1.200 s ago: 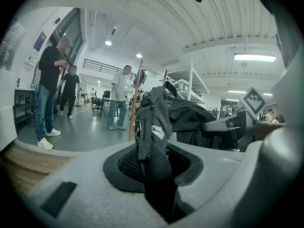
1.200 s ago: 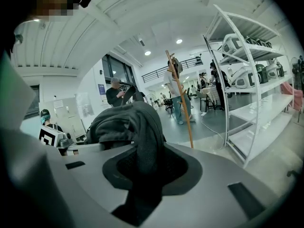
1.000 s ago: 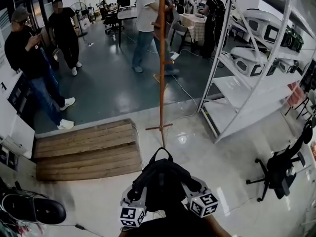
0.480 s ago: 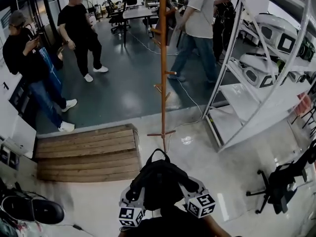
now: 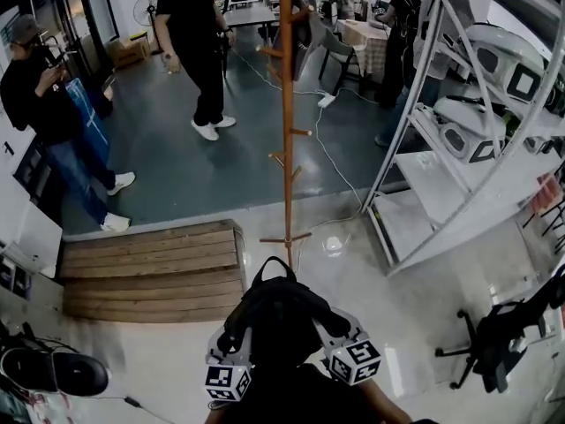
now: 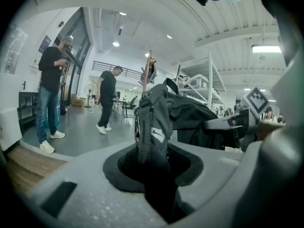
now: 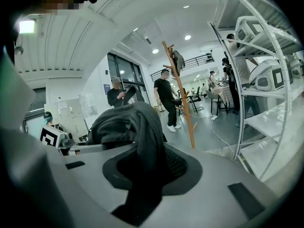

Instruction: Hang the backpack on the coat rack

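Short of the coat rack (image 5: 287, 104), left gripper (image 6: 152, 160) and right gripper (image 7: 146, 170) each clamp the backpack (image 5: 281, 321) — risk: top loop (image 5: 275, 268) misses a peg (image 5: 303, 132), or a bump tips the rack.

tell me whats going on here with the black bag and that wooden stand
A person carries a black backpack between two handheld grippers. The left gripper has its jaws shut on a woven strap, and the right gripper has its jaws shut on another dark part of the bag. The wooden coat rack stands on the floor just ahead, and the backpack is not yet on any peg. Other people are on the floor beyond it.
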